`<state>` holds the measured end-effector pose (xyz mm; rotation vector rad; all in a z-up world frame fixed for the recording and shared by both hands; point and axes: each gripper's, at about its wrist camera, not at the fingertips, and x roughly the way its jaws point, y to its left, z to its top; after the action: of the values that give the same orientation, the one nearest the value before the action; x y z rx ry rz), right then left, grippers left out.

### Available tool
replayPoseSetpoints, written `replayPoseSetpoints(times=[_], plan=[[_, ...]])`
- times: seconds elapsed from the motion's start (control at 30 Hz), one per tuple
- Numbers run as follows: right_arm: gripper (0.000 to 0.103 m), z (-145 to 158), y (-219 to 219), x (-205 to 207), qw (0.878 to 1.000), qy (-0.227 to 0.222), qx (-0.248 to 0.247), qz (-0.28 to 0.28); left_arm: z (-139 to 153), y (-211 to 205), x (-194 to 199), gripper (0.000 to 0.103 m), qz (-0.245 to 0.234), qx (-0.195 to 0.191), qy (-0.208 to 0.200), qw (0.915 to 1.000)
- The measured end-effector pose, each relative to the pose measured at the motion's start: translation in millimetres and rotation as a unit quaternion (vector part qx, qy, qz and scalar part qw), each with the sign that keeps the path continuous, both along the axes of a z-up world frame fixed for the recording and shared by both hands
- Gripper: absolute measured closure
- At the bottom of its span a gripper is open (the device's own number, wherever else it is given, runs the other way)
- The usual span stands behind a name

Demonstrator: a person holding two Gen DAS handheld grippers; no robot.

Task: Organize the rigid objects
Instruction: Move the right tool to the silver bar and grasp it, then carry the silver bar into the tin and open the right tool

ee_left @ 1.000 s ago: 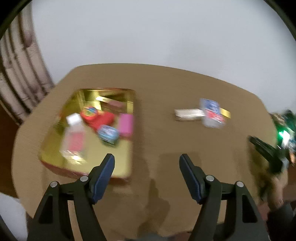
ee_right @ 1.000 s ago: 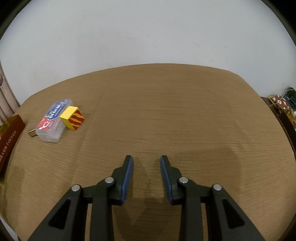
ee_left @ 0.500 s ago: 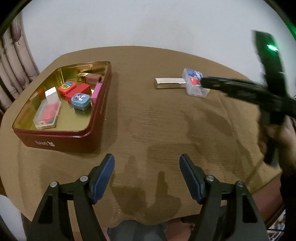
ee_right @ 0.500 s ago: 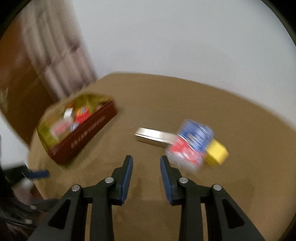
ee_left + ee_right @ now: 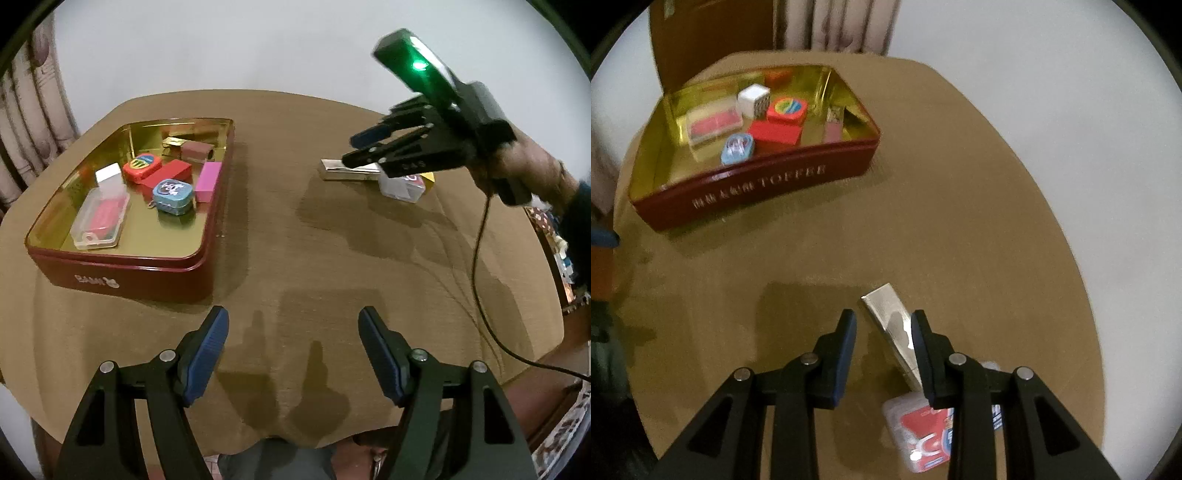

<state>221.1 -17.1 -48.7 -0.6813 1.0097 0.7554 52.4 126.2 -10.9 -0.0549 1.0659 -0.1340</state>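
Fingers (image 5: 380, 363) wide left, narrow right (image 5: 925, 347), all empty; tin (image 5: 122, 271) holds small boxes.

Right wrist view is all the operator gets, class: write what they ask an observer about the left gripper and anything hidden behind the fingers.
Operator: Where is the left gripper?
Observer: The left gripper hangs open and empty over the table, near the tin's short wall.
Operator: Is anything hidden behind my fingers?
Observer: Yes, a yellow box sits beside the clear case.
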Motion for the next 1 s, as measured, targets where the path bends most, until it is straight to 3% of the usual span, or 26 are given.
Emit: replayPoseSetpoints(times=[0.03,0.13,0.23,0.33,0.43,0.57,0.73,0.83,1.0], plan=[[0.072,-4,2,3,1.000,0.019,-0.006,0.010,0,-1,-1,0.034,-0.001,0.002,0.001,1.0000],[0.069,-13,4,4,0.999,0.017,-0.039,0.027,-4,-1,0,0.034,-0.003,0.000,0.007,1.0000],[0.066,-15,0,12,0.999,0.016,-0.040,0.026,-9,1,3,0.034,0.002,0.001,0.014,0.9999],[0.065,-20,-1,18,0.998,0.048,-0.036,0.031,-16,3,7,0.034,0.004,-0.002,0.025,0.9997],[0.061,-27,-1,18,0.997,0.025,-0.066,0.040,-19,4,7,0.034,0.006,-0.003,0.029,0.9995],[0.059,-34,-6,27,0.997,0.035,-0.066,0.034,-23,4,9,0.034,0.006,-0.002,0.033,0.9994],[0.063,-33,-18,45,0.996,0.092,-0.020,0.001,-25,0,7,0.034,0.004,0.004,0.036,0.9994],[0.073,-29,-23,44,0.996,0.087,-0.006,-0.021,-24,-1,6,0.034,0.006,0.008,0.034,0.9994],[0.074,-16,-38,28,0.993,0.076,0.028,-0.087,-15,0,-1,0.034,0.013,0.013,0.025,0.9995]])
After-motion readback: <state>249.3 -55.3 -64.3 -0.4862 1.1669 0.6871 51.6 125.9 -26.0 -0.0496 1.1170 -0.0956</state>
